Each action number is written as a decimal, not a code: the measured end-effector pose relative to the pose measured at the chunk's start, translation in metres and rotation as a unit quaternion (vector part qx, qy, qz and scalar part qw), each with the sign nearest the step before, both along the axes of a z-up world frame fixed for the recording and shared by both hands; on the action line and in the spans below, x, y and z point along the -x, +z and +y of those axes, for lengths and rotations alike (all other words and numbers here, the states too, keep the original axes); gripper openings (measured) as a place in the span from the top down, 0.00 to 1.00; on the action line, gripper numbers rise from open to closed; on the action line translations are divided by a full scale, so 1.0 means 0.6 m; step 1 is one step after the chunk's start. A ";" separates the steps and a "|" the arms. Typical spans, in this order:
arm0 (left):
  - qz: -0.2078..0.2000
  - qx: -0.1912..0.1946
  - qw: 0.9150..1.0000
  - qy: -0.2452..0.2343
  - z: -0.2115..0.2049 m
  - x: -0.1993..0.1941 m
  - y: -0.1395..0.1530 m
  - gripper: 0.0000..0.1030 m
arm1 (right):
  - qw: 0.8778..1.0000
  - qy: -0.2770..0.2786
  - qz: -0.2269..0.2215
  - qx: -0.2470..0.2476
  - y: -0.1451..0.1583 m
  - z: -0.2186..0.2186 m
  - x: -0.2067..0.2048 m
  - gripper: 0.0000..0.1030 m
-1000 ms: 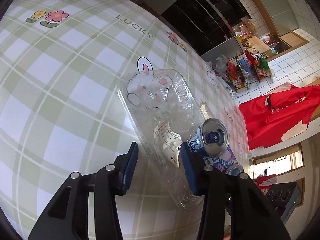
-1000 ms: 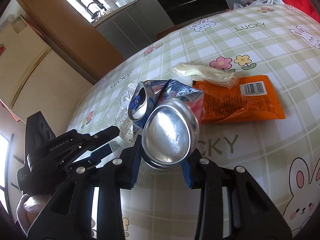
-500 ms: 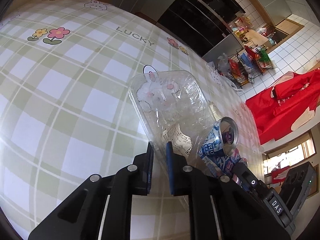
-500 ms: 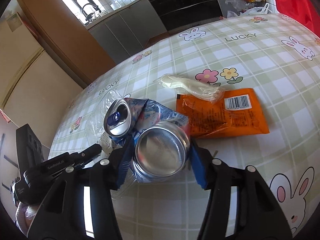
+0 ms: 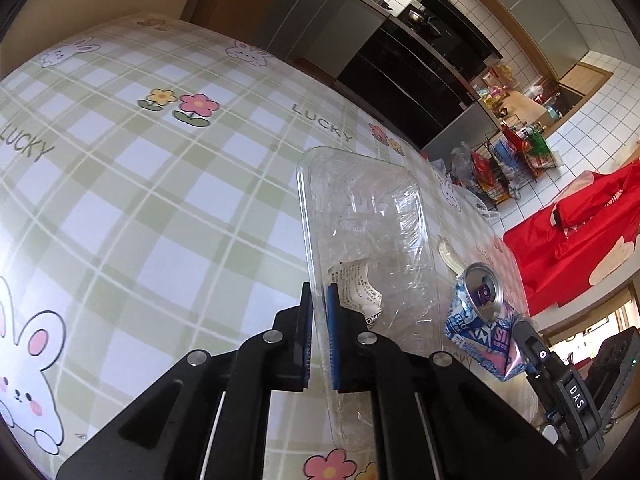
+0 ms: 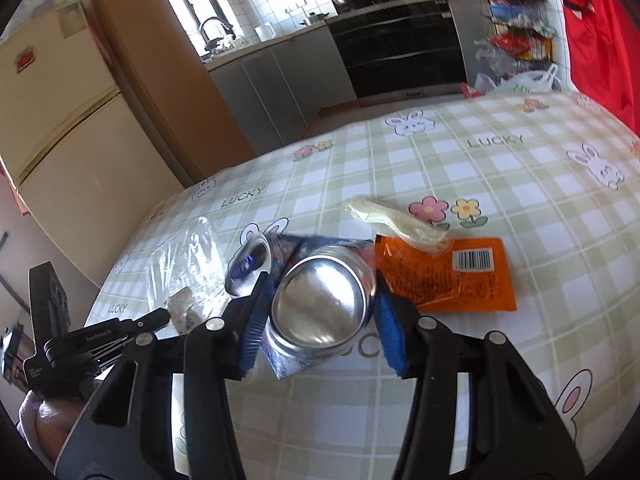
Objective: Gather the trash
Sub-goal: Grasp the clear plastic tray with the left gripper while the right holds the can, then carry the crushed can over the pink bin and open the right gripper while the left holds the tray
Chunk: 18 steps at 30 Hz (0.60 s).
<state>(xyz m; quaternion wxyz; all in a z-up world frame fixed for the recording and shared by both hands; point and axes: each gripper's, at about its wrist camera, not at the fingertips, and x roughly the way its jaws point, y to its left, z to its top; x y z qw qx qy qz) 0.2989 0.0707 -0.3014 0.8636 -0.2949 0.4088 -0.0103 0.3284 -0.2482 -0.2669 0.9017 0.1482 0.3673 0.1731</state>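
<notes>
My left gripper [image 5: 319, 336] is shut on the near rim of a clear plastic tray [image 5: 372, 224], which is tilted up off the tablecloth; a torn paper label [image 5: 356, 288] sticks inside it. A crushed blue drink can [image 5: 478, 312] lies to its right. In the right wrist view my right gripper [image 6: 320, 320] straddles the can [image 6: 322, 306] bottom-on, the blue pads [image 6: 390, 330] beside it with a small gap on the right. An orange snack wrapper [image 6: 448, 276] and a wrapped plastic spoon [image 6: 396, 218] lie beyond. The clear tray [image 6: 188, 256] shows at left.
The table [image 5: 140, 208] has a green checked cloth with bunnies and flowers. Kitchen cabinets [image 6: 288, 80], a fridge [image 6: 52, 120], a wire rack of snacks [image 5: 516, 152] and red cloth [image 5: 580, 232] stand beyond the table edges.
My left gripper closed on the tray's rim and lifted it. My right gripper opened around the can, which now rests lower on the table.
</notes>
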 end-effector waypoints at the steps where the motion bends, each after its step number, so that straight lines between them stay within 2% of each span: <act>1: -0.002 -0.003 1.000 0.007 0.010 0.007 0.002 0.93 | 1.000 0.002 -0.002 0.001 0.003 0.002 0.001 0.58; 2: -0.006 -0.005 1.000 0.016 0.019 0.014 0.005 0.94 | 1.000 0.005 -0.003 0.002 0.005 0.003 0.002 0.73; 3: -0.009 -0.007 1.000 0.023 0.029 0.020 0.008 0.94 | 1.000 0.005 -0.002 0.006 0.006 0.005 0.002 0.77; 8: -0.017 -0.021 0.998 0.048 0.068 0.045 0.019 0.94 | 1.000 0.008 -0.003 0.003 0.007 0.007 0.004 0.77; 18: -0.050 -0.040 0.996 0.054 0.073 0.083 0.056 0.95 | 1.000 -0.002 -0.025 -0.006 0.034 -0.013 0.025 0.77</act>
